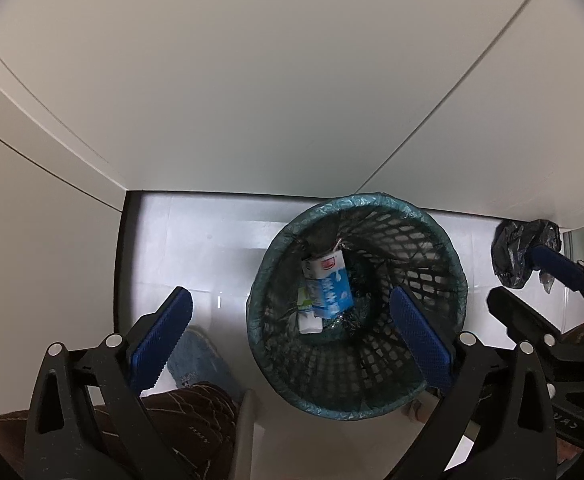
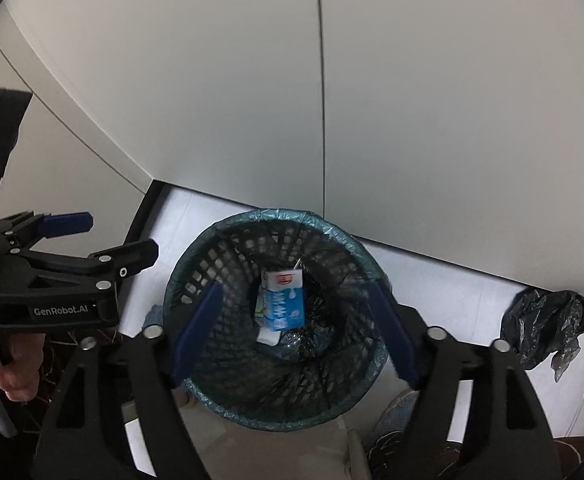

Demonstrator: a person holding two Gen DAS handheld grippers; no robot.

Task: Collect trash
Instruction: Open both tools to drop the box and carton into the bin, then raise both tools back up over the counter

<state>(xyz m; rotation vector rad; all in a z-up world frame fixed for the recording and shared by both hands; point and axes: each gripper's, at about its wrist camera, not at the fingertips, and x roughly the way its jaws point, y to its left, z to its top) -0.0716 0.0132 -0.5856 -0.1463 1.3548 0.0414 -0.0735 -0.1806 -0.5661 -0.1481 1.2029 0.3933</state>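
At the far left of the right wrist view, a bare hand (image 2: 10,372) grips the handle of the left gripper (image 2: 104,236), whose 2 fingers stand spread apart with nothing between them. In the left wrist view the same gripper (image 1: 292,332) hangs above the floor (image 1: 196,240); its left blue pad (image 1: 160,344) is over bare floor and a blue cloth (image 1: 200,360), and its right pad overlaps the bin's inner wall.

In the middle stands a dark mesh waste bin (image 1: 432,248), lined with a teal plastic bag folded over the rim. It sits on the floor close against the white cabinet panels (image 1: 252,80). At its bottom lies a blue-and-white milk carton (image 1: 330,288) with a red label at the top, and a smaller green-and-white carton (image 1: 306,308) is partly tucked beneath it. From the right wrist camera the bin (image 2: 220,248) fills the centre and the milk carton (image 2: 282,300) lies inside.

The right gripper (image 2: 292,328) is held above the bin with its 2 blue fingers wide apart, empty, straddling the opening.

At the right, a crumpled black plastic bag (image 2: 544,320) lies on the floor by the base of the cabinet, well apart from the bin. In the left wrist view this bag (image 1: 520,248) sits just behind a finger of the right gripper (image 1: 532,280).
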